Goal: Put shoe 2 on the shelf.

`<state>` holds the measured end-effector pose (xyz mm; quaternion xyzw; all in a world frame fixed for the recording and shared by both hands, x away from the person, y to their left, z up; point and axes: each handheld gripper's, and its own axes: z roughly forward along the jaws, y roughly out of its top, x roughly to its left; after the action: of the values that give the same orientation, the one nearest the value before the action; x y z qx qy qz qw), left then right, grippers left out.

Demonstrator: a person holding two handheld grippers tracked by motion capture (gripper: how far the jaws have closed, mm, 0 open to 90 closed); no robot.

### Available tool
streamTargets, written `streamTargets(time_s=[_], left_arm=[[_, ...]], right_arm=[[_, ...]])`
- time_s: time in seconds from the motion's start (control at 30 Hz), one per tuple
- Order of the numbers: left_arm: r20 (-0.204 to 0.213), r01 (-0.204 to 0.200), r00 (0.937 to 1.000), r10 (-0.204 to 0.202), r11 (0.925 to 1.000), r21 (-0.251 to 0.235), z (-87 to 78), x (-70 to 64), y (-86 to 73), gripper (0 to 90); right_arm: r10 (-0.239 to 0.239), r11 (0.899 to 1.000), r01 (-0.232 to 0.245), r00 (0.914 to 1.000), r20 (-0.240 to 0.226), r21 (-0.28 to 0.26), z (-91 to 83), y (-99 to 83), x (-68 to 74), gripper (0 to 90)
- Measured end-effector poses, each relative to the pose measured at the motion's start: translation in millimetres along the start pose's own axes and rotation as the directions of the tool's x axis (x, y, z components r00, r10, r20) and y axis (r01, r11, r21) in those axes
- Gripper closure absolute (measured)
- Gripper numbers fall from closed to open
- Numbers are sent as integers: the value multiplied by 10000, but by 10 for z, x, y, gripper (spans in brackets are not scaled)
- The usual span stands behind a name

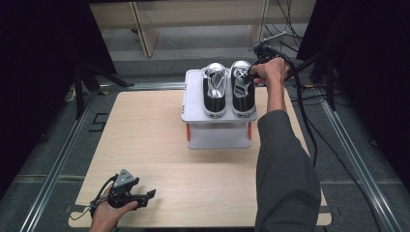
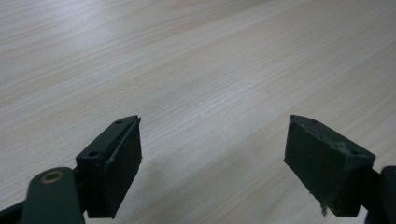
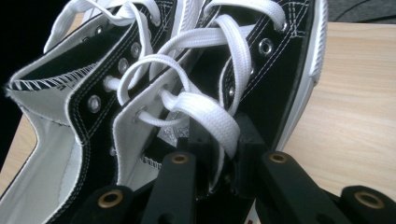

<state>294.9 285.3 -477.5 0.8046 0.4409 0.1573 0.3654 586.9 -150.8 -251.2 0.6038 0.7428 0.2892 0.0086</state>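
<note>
In the high view, the right gripper [image 1: 252, 72] is sitting in the upper middle of the frame, largely hiding under the person's right hand [image 1: 270, 69], so its jaws are hard to make out there. The right gripper view is supplying what that one lacks: the two black jaws are pinching narrowly on a flat white lace [image 3: 212, 122] of the right shoe [image 3: 261, 70], low in the frame's centre. The left shoe [image 3: 60, 107] is lying beside it at the left, its edges running off the frame.

From above, both black shoes [image 1: 243, 87] [image 1: 214, 89] are standing side by side on the top of a small grey shelf [image 1: 193, 113], at the far middle of the wooden table [image 1: 159, 145].

The left gripper [image 1: 142, 198] is resting at the lower left of the high view, in the left hand [image 1: 109, 215]. In the left gripper view its jaws are standing wide apart above bare wood [image 2: 196, 70], holding nothing.
</note>
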Motion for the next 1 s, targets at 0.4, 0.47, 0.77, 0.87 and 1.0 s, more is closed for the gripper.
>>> streamTargets(time_s=[0.4, 0.47, 0.77, 0.87, 1.0], left_arm=[[-140, 191, 9997, -192, 9998, -82, 15, -4, -4, 184], [-140, 173, 9997, -174, 9998, -73, 14, -8, -2, 184], [2, -85, 10000, 85, 9999, -102, -2, 10, -3, 184], [-27, -220, 9998, 220, 9997, 51, -11, 23, -5, 184], [-17, -93, 10000, 93, 10000, -31, -3, 11, -2, 184]], right_arm=[[-261, 9997, 262, 9983, -524, 18, -82, 12, 81, 823], [-293, 9995, 296, 9979, -574, 49, -68, 10, 99, 823], [-280, 9992, 285, 9995, -160, 290, -21, -29, 59, 792], [-370, 9992, 374, 9988, -320, 132, -42, -30, 50, 703], [-778, 9968, 779, 9969, 94, -147, -143, -18, 101, 646]])
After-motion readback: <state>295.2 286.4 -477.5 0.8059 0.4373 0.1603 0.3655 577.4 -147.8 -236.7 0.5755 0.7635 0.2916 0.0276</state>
